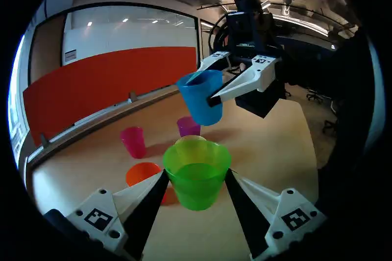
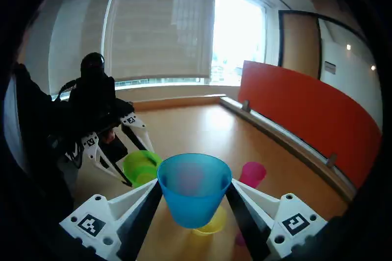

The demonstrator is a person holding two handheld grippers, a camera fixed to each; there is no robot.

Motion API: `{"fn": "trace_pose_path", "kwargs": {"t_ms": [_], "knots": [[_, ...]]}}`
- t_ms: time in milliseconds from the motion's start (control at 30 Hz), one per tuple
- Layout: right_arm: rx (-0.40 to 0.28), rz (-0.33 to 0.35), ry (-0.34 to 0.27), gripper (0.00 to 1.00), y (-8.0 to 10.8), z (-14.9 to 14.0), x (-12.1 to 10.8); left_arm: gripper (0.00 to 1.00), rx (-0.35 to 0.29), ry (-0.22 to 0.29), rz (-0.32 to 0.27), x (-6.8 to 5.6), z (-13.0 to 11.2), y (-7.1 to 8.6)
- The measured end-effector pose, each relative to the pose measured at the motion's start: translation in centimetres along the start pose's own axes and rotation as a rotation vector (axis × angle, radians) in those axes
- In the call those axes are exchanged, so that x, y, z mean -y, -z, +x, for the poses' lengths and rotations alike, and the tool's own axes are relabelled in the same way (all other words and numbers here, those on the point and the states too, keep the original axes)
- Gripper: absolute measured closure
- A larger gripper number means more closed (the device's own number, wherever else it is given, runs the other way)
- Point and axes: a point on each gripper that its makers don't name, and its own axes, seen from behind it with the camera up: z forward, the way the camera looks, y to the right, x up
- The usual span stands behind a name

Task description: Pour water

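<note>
My left gripper (image 1: 196,175) is shut on a translucent green cup (image 1: 197,182), held upright above the wooden table (image 1: 274,153). Beyond it and higher, my right gripper (image 1: 201,89) is shut on a blue cup (image 1: 200,98) that leans slightly. In the right gripper view the blue cup (image 2: 194,197) sits between my right gripper's (image 2: 194,185) fingers. The left gripper (image 2: 138,165) with the green cup (image 2: 141,167) is lower and to the left there. I cannot tell whether either cup holds water.
On the table stand a pink cup (image 1: 133,141), a purple cup (image 1: 187,126), an orange cup (image 1: 142,173) and a yellow cup (image 1: 190,139) just behind the green one. An orange wall panel (image 1: 108,84) runs along the table's far edge. A person in dark clothes (image 2: 93,94) holds the grippers.
</note>
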Motion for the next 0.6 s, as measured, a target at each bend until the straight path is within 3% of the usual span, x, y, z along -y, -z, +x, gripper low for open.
{"fn": "trace_pose_path", "kwargs": {"t_ms": [600], "knots": [[0.063,0.055,-0.027,0.1,-0.3,-3.7,2.0,0.17,0.054,0.013,-0.007,-0.6,-1.6,0.5]]}}
